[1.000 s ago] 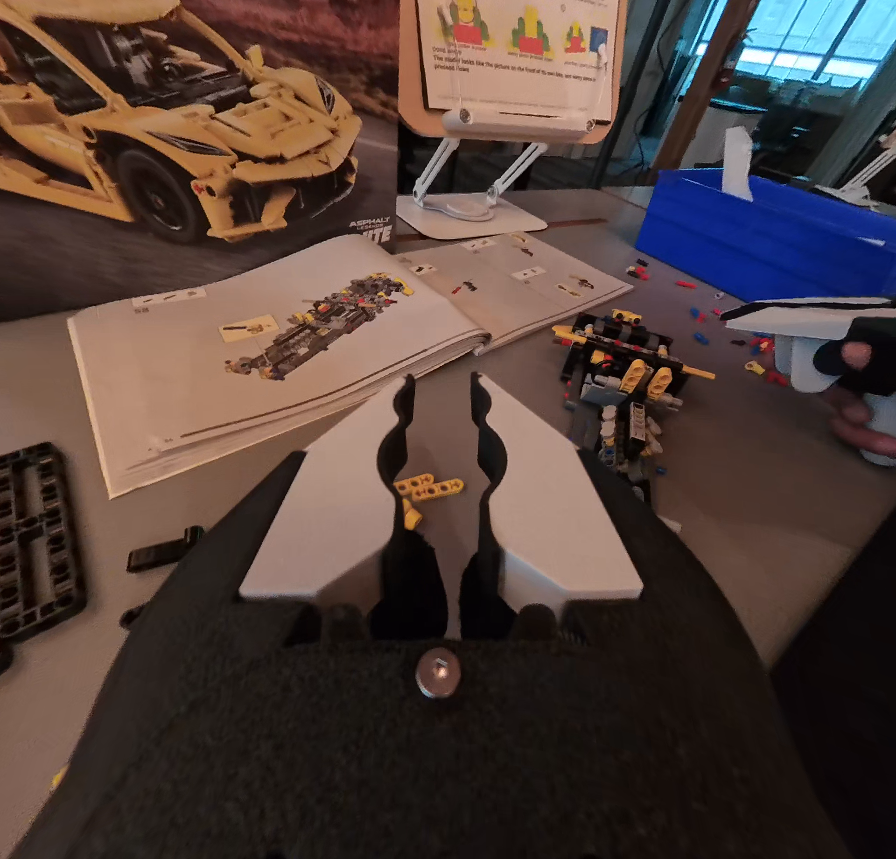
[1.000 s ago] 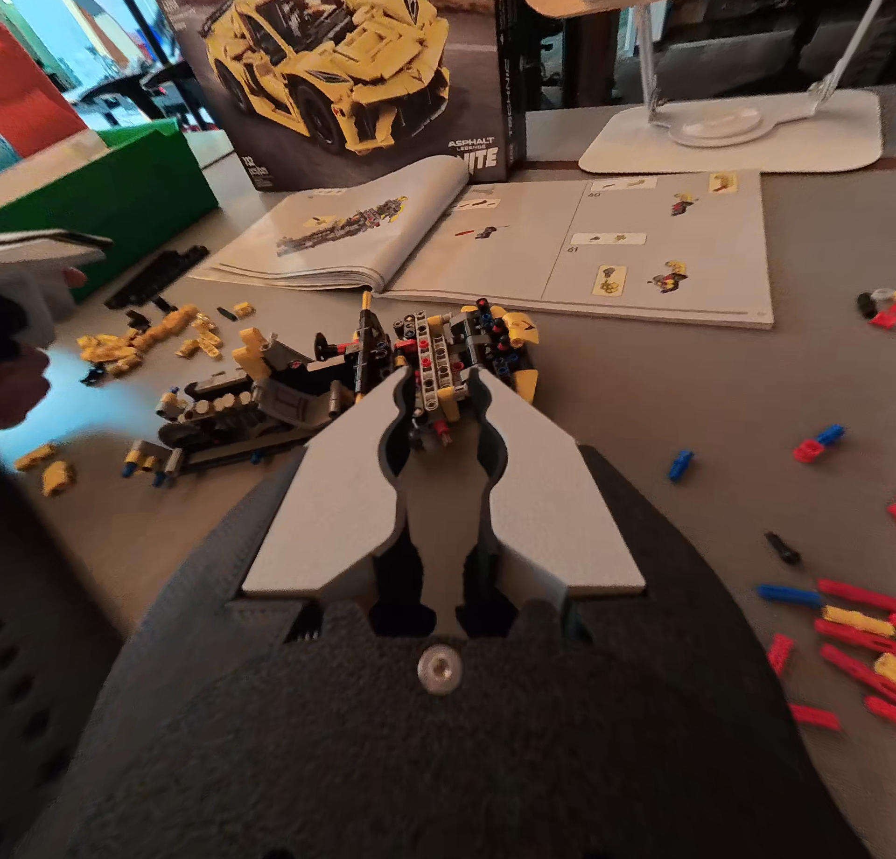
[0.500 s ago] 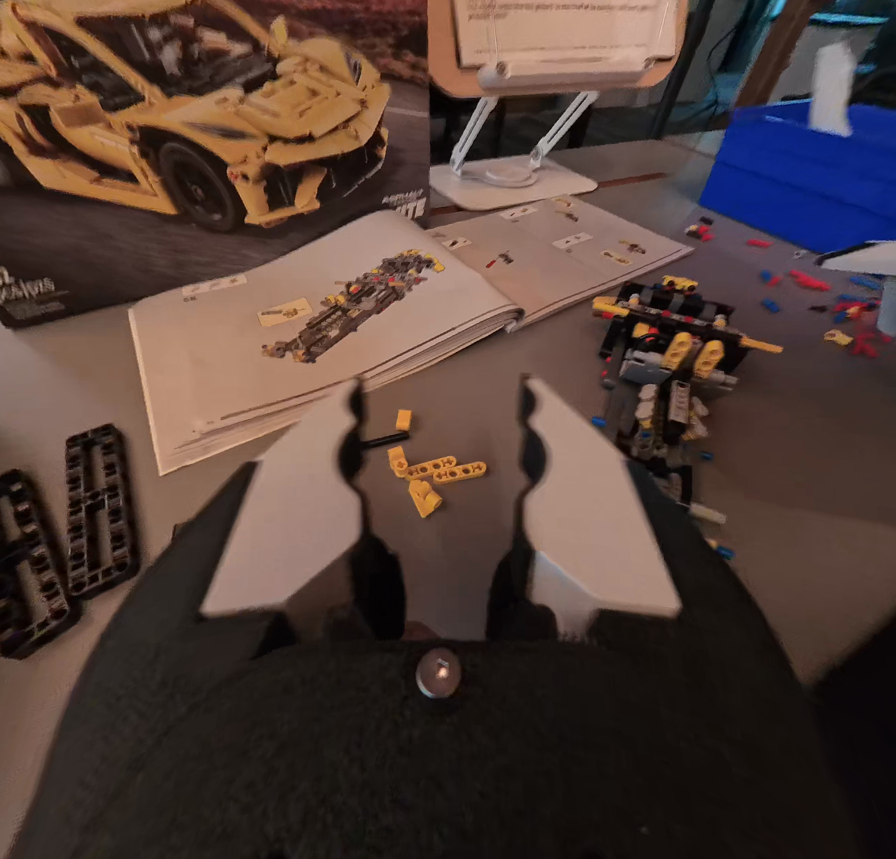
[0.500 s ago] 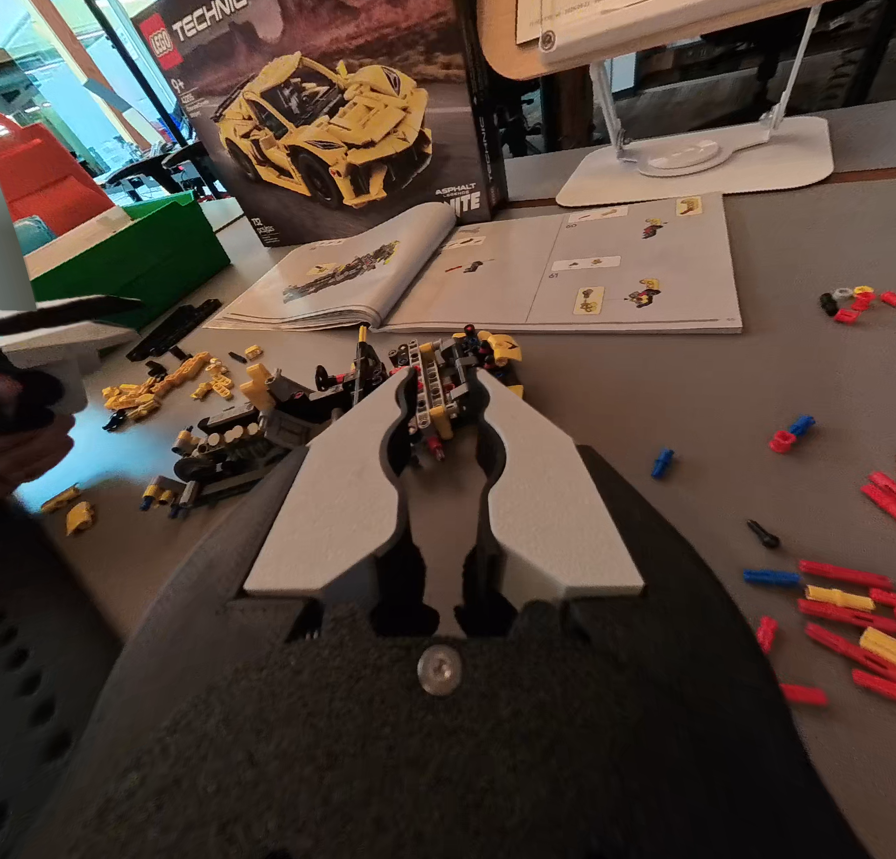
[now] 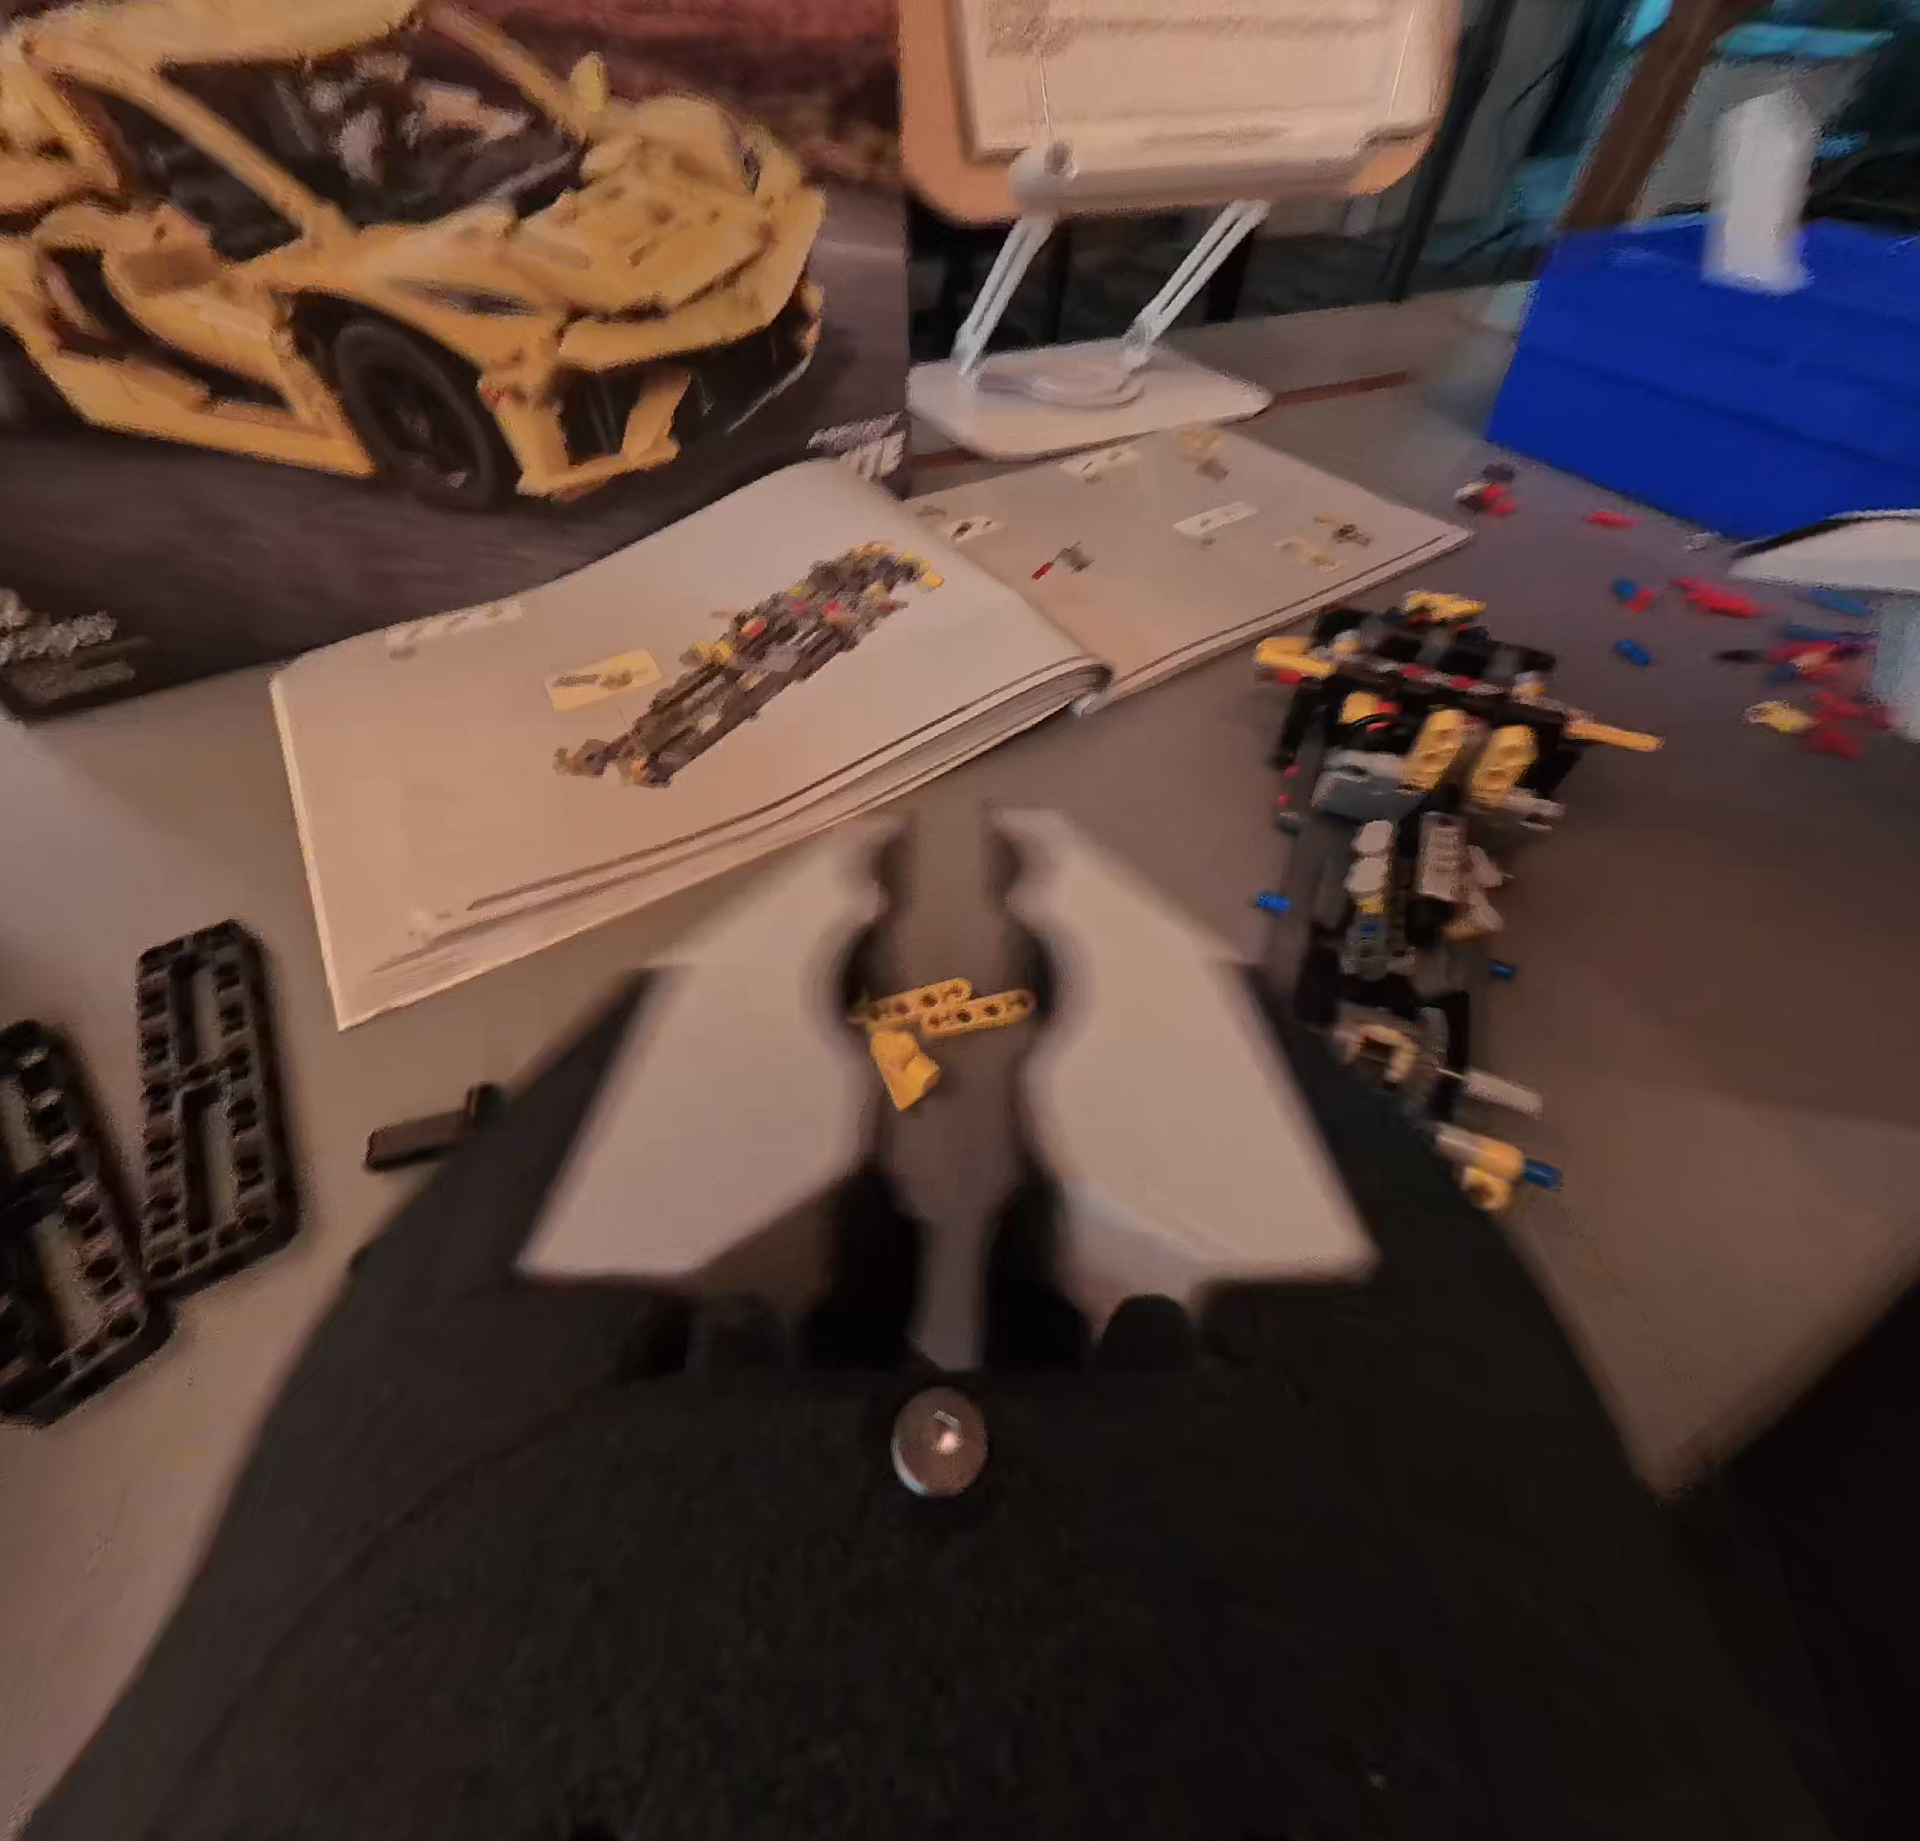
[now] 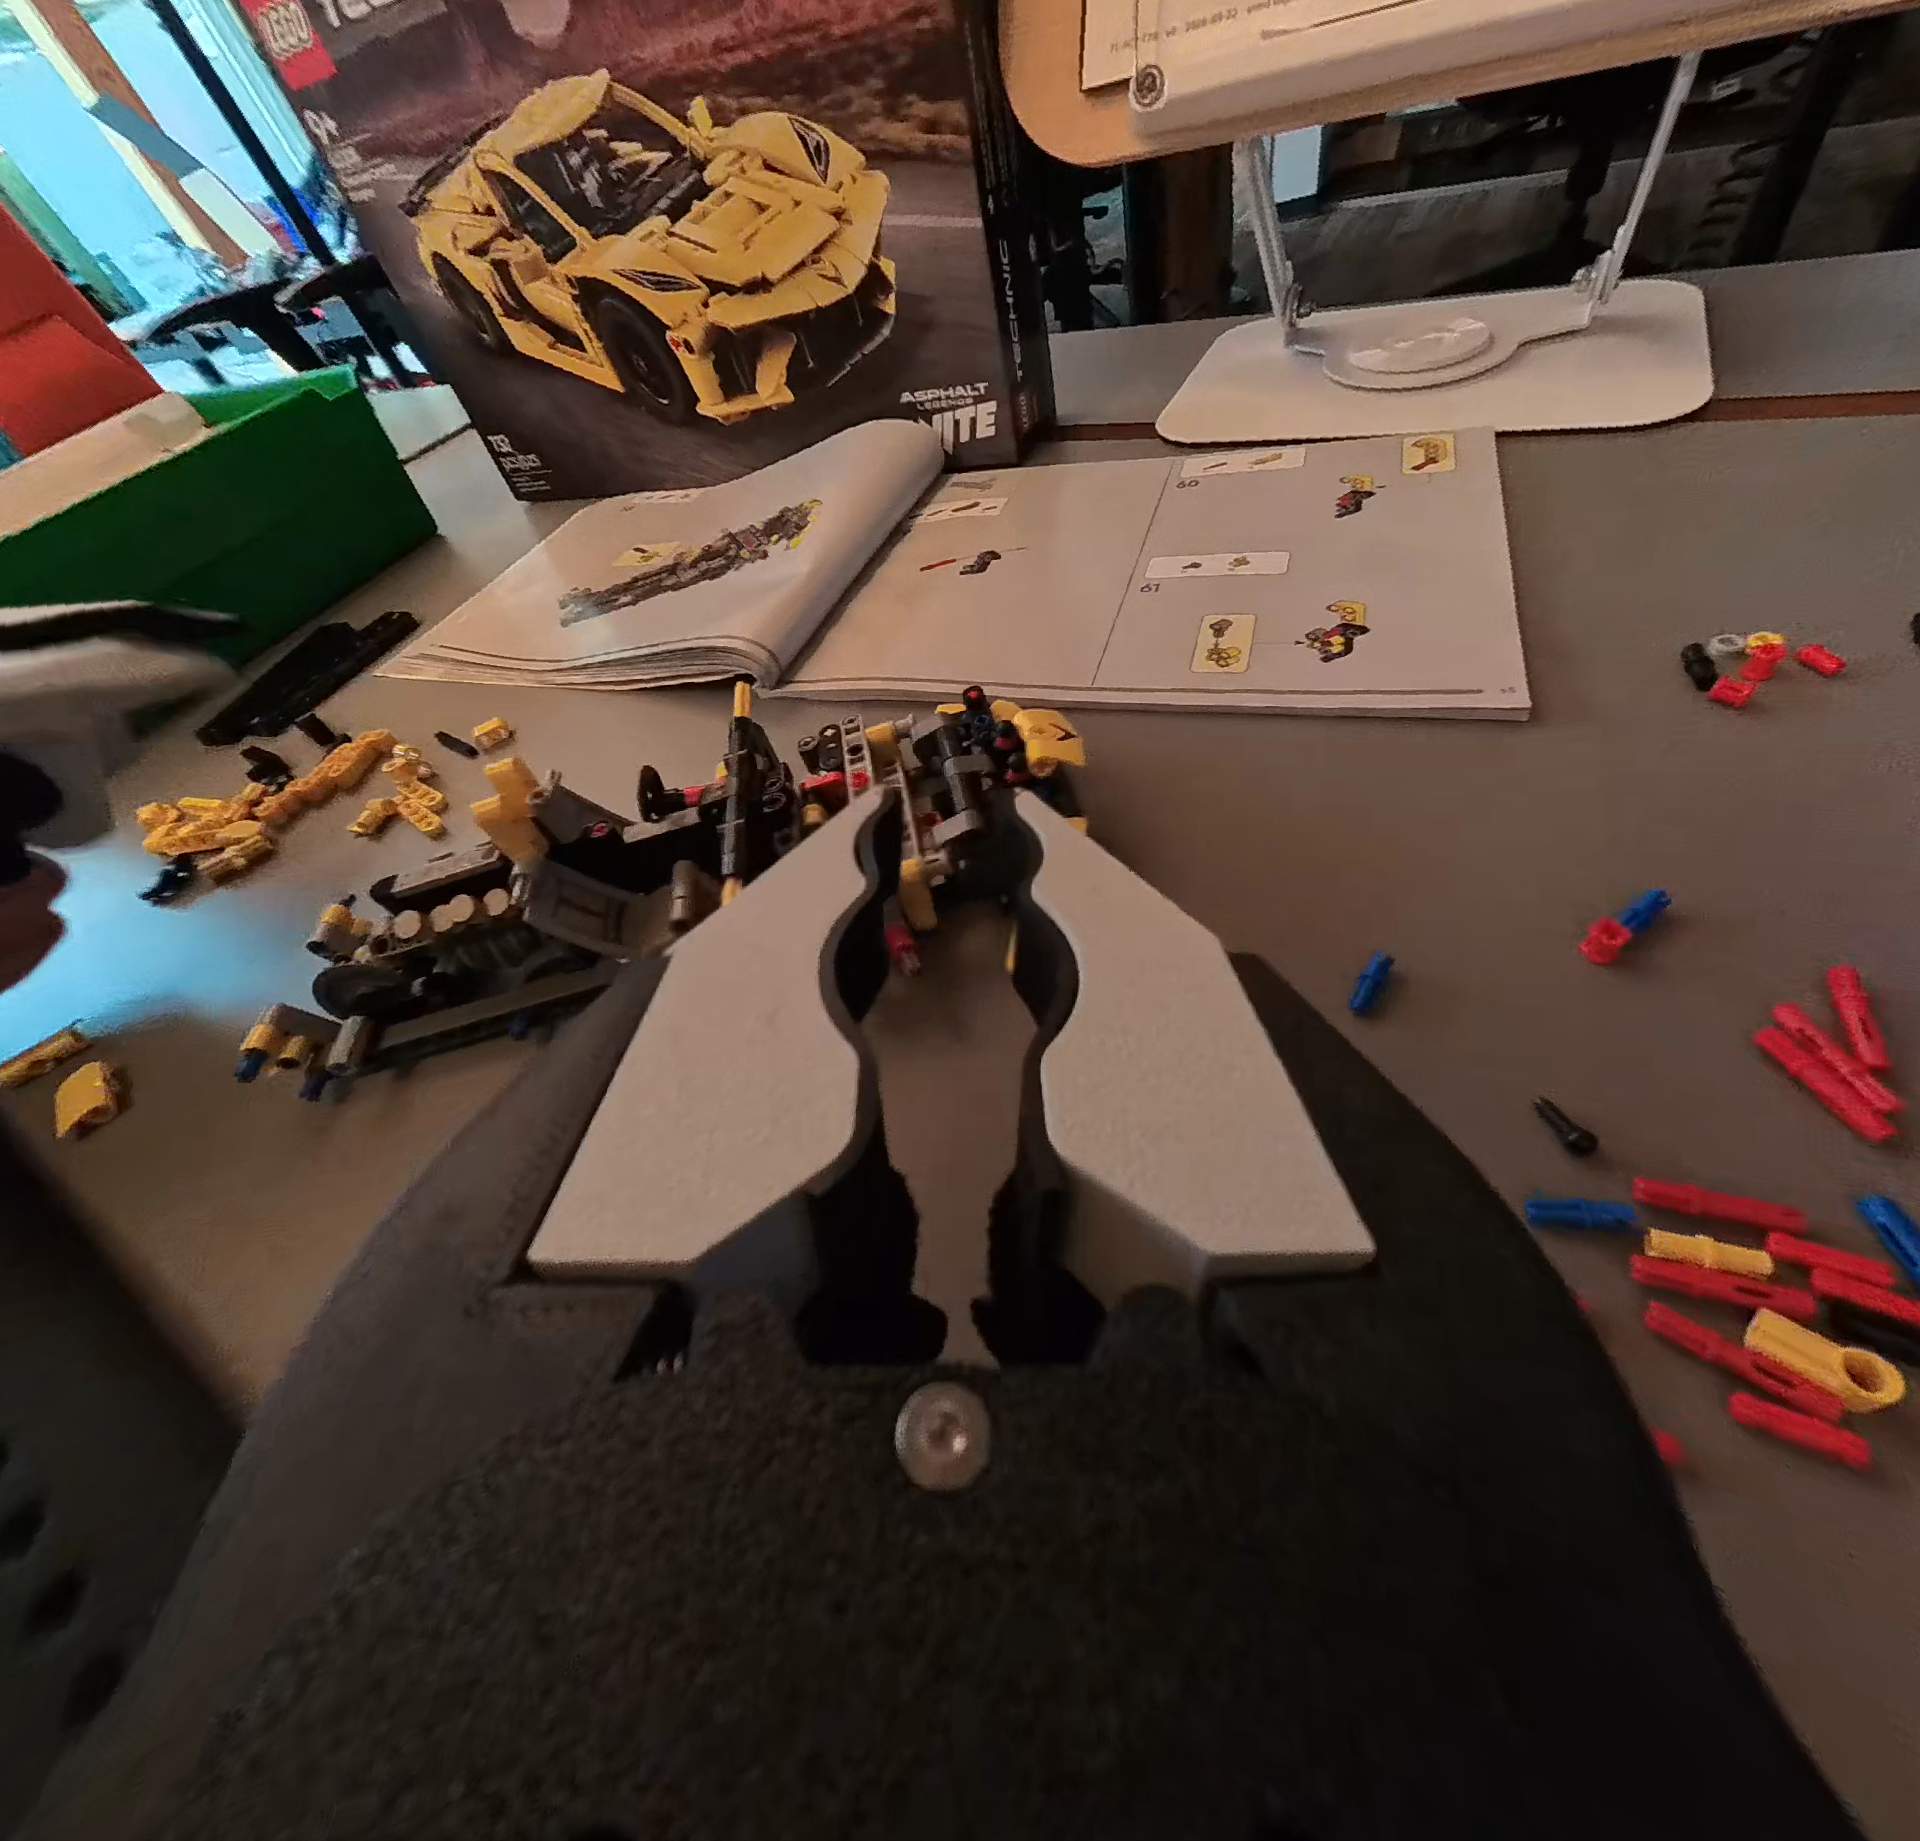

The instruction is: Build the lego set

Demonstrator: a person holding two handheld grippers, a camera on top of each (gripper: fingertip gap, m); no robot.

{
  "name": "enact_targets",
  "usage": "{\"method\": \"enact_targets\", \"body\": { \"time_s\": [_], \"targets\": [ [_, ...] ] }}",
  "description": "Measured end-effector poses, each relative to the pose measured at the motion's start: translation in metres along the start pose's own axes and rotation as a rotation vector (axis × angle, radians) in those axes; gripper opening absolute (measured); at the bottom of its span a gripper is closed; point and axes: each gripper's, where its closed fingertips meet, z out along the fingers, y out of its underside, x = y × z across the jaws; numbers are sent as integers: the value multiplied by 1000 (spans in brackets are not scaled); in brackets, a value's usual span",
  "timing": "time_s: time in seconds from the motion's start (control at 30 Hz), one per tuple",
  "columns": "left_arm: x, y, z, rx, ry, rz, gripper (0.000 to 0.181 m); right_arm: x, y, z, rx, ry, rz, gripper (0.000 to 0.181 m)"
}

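The left gripper (image 5: 943, 835) hangs above the grey table (image 5: 1714, 981) with its jaws drawn narrow, only a slim gap between the tips, and nothing held between them. Through that gap lie two yellow perforated beams (image 5: 951, 1007) and a small yellow piece (image 5: 906, 1076), flat on the table below the fingers. This view is smeared by motion, so finer detail of those pieces is hard to make out.

The right gripper (image 6: 951, 804) has its jaws close together too, tips just in front of the half-built chassis (image 6: 665, 856); whether they pinch a grey beam of it or merely sit before it, I cannot tell. The chassis, black and grey with yellow parts, lies on the table just in front of the open instruction booklet (image 6: 1039, 565).

Behind the booklet stands the set's box (image 6: 665, 233) with a yellow car pictured on it, and beside it a white stand (image 6: 1434, 357) carrying a sheet. A heap of loose yellow parts (image 6: 270, 804) lies to the left of the chassis, near a green bin (image 6: 229, 513). Red, blue and yellow pins (image 6: 1787, 1261) are scattered on the right. In the left wrist view, black frame pieces (image 5: 197, 1105) rest at the far left and a blue bin (image 5: 1714, 378) at the far right.
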Motion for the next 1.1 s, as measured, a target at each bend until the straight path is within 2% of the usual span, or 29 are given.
{"method": "enact_targets", "body": {
  "time_s": [0.03,0.2,0.33,0.37,0.4,0.43,0.5,0.57,0.8,0.97,1.03,1.1],
  "targets": [
    [5,-6,-4,50,35,1,0,3,2,2,-15,16,-9,17],
    [-7,-7,-5,68,35,-100,0,2,7,6,-49,2,4,17],
    [-12,-2,-1,43,34,-145,1,16,3,11,-66,40,-12,17],
    [-13,0,1,33,34,-150,8,22,-2,12,-55,57,-25,18],
    [-13,2,3,20,33,-154,27,28,-8,12,-41,73,-40,20],
    [-12,4,6,0,34,-153,36,34,-13,12,-34,86,-61,24],
    [-10,8,11,-34,26,-136,65,49,-14,10,-71,122,-125,36],
    [-10,10,13,-55,4,-104,84,70,-11,-3,-136,176,-138,37],
    [-7,14,20,-65,-26,-18,81,140,22,-68,-397,291,-54,40],
    [-5,18,22,-82,7,-66,80,150,23,-55,-395,263,-75,38],
    [-8,17,22,-76,3,-87,78,155,30,-46,-437,264,-104,28],
    [-10,19,22,-80,2,-102,75,162,35,-41,-477,288,-125,25]
  ]
}}
